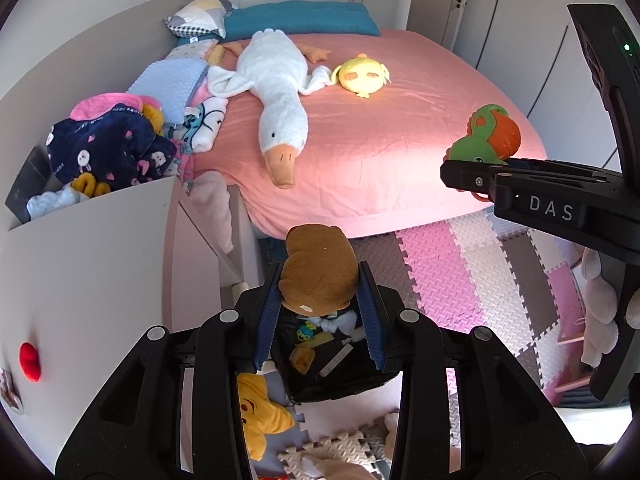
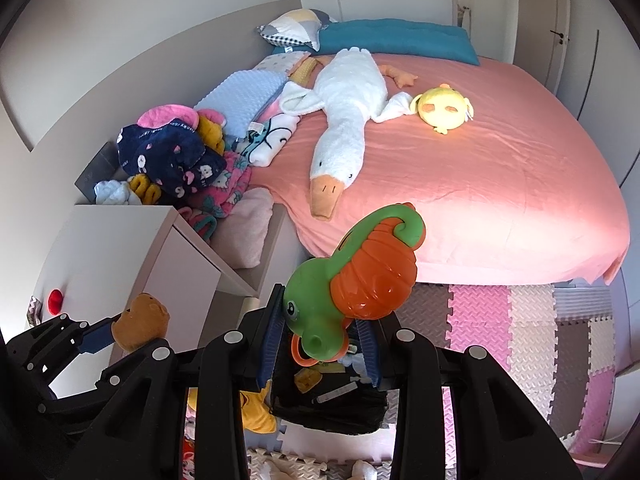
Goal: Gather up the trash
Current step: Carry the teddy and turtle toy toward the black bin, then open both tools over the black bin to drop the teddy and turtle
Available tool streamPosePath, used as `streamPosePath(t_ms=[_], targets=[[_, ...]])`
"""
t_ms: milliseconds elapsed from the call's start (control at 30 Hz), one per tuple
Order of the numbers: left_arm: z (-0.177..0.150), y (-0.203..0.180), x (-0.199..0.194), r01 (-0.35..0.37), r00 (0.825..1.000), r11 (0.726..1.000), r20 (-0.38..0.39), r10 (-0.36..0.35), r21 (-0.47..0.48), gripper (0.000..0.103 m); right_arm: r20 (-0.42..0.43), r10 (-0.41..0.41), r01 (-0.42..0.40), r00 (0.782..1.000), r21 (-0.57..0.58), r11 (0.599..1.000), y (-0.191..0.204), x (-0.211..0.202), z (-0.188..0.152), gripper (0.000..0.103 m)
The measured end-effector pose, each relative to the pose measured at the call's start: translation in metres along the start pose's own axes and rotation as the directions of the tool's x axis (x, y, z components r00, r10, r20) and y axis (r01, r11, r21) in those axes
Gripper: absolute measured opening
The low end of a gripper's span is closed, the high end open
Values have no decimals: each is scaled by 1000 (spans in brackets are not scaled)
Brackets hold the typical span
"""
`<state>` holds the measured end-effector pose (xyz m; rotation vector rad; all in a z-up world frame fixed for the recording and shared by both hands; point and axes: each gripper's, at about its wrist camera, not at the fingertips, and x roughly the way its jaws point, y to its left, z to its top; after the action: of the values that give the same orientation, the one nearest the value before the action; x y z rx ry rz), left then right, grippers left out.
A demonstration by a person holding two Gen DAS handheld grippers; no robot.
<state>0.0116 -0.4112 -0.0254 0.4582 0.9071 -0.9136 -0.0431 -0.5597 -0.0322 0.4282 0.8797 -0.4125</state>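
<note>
The brown plush point(image 1: 318, 270) is clenched in my left tool point(image 1: 320, 312) and the green-and-orange plastic toy point(image 2: 352, 280) in my right tool point(image 2: 324, 332), both over the black bin point(image 1: 332, 364) for dropping.

Black bin's point(image 1: 340, 384) contents partly hidden.

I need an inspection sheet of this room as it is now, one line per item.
Surface: pink bed; foam mat floor.
Job's things: brown plush in left claw; green and orange toy in right claw; black bin below both.
Clutter: goose plush, yellow plush, clothes heap.
Grippers: both shut on toys.
Cables: nothing seen.
Surroundings: white cabinet, wardrobe doors.
</note>
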Motion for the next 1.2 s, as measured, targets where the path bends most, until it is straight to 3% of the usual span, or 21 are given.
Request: streamPosePath(t_ms=[67, 100, 133, 167, 200, 267, 767, 1200], targets=[[1, 1, 0, -2, 1000, 1000, 4, 2, -1, 37, -2, 0, 0, 1000, -4, 1000, 1, 2, 3, 36], [2, 1, 1, -2, 1000, 1000, 0, 2, 1, 44, -7, 3, -3, 1000, -6, 1000, 2, 3, 4, 37], [3, 1, 2, -16, 1000, 1000, -8, 16, 1, 72, -10, 7, -7, 1000, -7, 1000, 4, 4, 7, 39], [4, 1, 2, -49, 999, 999, -7, 49, -1, 90, -10, 8, -9, 1000, -10, 1000, 5, 4, 8, 48], [4, 0, 0, -77, 997, 997, 8, 77, 5, 97, -3, 9, -9, 1000, -17, 1000, 7, 3, 10, 52], [5, 1, -1, -77, 997, 997, 18, 77, 15, 97, 24, -5, 6, 1000, -36, 999, 12, -1, 12, 60], [-2, 29, -5, -100, 995, 995, 9, 100, -31, 97, 14, 0, 1, 1000, -50, 999, 26, 3, 13, 61], [-33, 72, -28, -155, 988, 982, 6, 156, -111, 97, -1, 54, -54, 999, -116, 992, 77, 8, 4, 61]])
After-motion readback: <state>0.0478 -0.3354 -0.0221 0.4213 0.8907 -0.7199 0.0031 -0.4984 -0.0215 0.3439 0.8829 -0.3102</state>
